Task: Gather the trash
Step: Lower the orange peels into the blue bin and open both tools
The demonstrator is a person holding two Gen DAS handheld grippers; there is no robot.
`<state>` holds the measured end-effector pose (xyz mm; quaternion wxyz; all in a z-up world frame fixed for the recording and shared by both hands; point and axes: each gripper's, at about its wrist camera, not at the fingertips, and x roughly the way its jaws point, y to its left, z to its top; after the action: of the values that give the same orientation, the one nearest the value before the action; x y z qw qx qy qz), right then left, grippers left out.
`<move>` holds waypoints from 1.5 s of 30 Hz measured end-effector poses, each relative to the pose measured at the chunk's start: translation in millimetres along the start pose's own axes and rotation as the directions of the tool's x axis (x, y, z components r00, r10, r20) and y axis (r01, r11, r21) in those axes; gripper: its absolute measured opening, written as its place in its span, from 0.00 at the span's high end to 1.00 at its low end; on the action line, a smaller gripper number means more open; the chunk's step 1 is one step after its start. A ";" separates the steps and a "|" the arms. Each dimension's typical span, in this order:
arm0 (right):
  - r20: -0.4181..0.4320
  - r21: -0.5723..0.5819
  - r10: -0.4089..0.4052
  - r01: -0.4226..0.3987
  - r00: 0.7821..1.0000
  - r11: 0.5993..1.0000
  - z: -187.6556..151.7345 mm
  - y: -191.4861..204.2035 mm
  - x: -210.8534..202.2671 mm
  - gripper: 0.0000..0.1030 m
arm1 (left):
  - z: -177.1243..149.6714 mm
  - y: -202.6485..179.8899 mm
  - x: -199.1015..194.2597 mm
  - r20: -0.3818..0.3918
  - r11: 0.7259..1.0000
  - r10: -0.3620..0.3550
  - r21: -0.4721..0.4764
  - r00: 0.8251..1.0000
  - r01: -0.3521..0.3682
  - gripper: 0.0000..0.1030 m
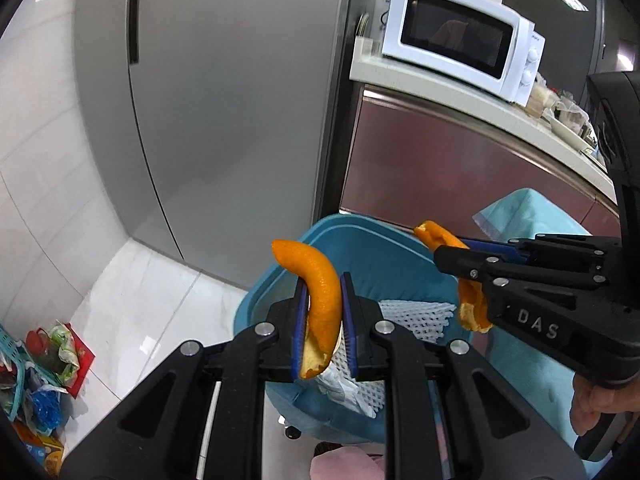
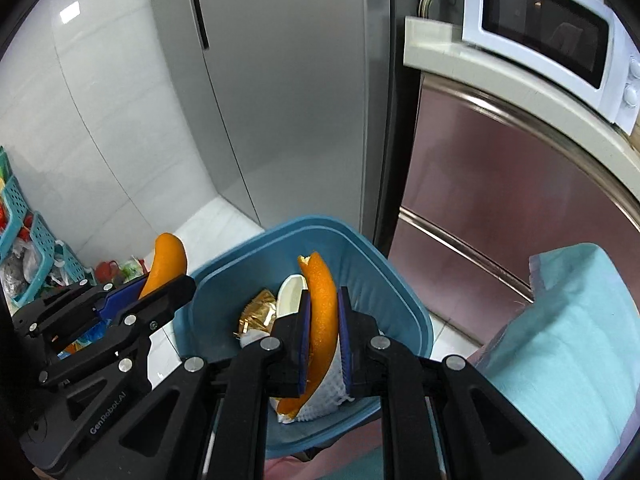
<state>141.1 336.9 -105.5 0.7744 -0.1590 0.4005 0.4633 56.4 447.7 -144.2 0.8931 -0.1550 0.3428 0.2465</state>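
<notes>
Your left gripper (image 1: 324, 320) pinches peel (image 1: 320, 300); right gripper (image 2: 324, 320) pinches second peel (image 2: 320, 308), both over bin (image 2: 404, 280) at 12 o'clock for dropping

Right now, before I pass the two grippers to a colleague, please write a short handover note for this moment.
Left gripper: shut on an orange peel, held above the blue bin.
Right gripper: shut on a second orange peel, also above the bin.
Bin contents: white foam net, gold wrapper, a white piece.
Done: both peels picked up and brought over the bin.
Left: open each gripper so the peels drop in. More litter seems to lie on the floor near the teal basket; check it.
</notes>
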 end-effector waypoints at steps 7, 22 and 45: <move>-0.098 0.008 -0.006 0.006 0.995 1.000 4.7 -5.0 36.6 0.89 | 0.5 -0.6 45.5 -0.082 1.000 -0.017 -0.010 0.997 0.016 0.84; -0.197 0.018 -0.027 0.031 0.980 0.999 11.1 -9.1 66.1 0.85 | -2.8 -6.1 83.7 -0.166 1.000 -0.014 -0.010 0.986 0.012 0.68; 0.042 0.091 -0.125 0.121 0.991 0.988 9.6 -22.8 -18.4 0.27 | 24.5 -1.6 -0.6 0.016 0.996 0.073 -0.042 0.997 -0.073 0.10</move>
<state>160.3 320.1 -88.2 0.8172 -0.1380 0.3914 0.3999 70.0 457.1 -126.0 0.8831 -0.1585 0.3354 0.2874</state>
